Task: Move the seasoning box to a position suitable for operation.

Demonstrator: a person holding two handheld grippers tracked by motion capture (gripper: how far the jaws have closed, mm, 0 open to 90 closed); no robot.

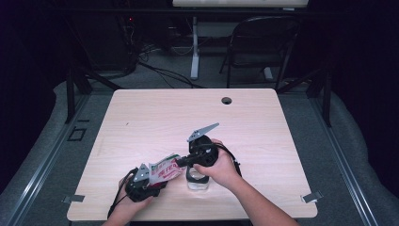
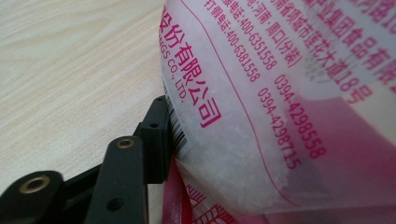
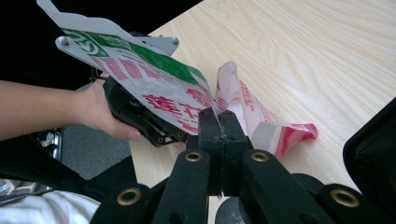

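Both tongs on the plastic packet (image 1: pixel 164 170) at the near edge of the table (image 1: pixel 141 117).

My right gripper (image 3: pixel 220 122) was clenched on a corner of the packet (image 3: pixel 154 84) — jaws pressed flat together, the film pinched between the tips and fanning out to either side of them. My left gripper (image 1: pixel 147 181) sat at the packet's near-left end; in the left gripper view one jaw lay against the barcode edge of the packet (image 2: pixel 261 93), the other hidden behind the film, so I could not tell whether it gripped. The packet — white film, pink and green print, with white grains inside it — hung between the two tongs, just above the wood. A clear jar (image 1: pixel 197 181) stood under my right hand (image 1: pixel 219 167), just right of the packet. Both hands were near the table's near edge, left of centre.
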